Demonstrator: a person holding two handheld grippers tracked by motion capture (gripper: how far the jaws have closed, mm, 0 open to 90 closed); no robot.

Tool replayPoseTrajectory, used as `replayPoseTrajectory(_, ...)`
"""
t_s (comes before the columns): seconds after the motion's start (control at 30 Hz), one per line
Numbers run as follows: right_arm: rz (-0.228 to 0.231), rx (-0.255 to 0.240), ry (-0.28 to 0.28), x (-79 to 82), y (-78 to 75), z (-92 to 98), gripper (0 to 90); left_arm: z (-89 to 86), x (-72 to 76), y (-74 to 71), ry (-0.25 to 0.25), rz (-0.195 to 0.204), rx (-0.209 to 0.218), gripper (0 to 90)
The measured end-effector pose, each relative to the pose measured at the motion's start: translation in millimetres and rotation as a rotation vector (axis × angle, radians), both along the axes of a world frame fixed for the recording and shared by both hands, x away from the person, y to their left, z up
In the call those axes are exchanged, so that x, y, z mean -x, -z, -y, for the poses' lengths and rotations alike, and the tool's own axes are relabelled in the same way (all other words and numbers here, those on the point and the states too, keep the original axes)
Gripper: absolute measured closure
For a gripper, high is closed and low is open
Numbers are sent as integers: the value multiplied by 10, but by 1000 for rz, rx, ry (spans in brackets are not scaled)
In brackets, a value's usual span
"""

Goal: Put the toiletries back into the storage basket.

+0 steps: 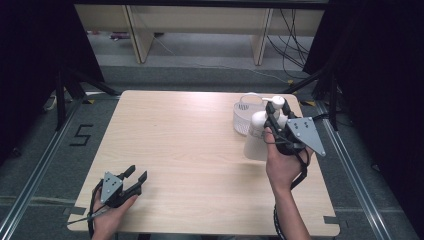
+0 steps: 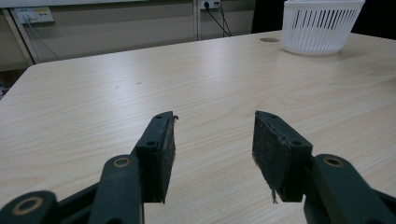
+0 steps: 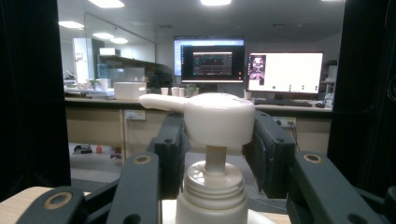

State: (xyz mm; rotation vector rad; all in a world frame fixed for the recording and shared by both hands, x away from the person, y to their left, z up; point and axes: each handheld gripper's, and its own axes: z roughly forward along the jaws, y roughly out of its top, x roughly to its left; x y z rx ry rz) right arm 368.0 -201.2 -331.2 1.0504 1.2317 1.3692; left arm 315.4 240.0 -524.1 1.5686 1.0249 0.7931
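A white pump bottle [image 1: 256,137] stands upright at the table's right side, just in front of a white slatted basket [image 1: 241,117]. My right gripper [image 1: 276,112] comes down on it from above, shut on the pump head [image 3: 219,116], one black jaw on each side and the spout pointing left. Whether the bottle's base touches the table I cannot tell. My left gripper [image 1: 138,174] rests low near the front left corner, open with nothing between its jaws. In the left gripper view, that gripper [image 2: 215,135] points across bare wood toward the basket [image 2: 322,28].
The light wooden table [image 1: 190,145] has dark floor and black curtains around it, with metal rails on the floor at both sides. Desks and lit monitors [image 3: 210,58] stand beyond the far edge.
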Motion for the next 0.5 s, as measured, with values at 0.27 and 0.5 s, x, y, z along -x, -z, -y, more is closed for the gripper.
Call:
replayPoseTrajectory(0.27,8,-8,4,-47,-33,16,601,-6,4,-4,-2,-3,-3,481)
replayPoseTrajectory(0.5,25,-22,4,-95,-56,18,601,-6,1,-3,-4,-3,1,481)
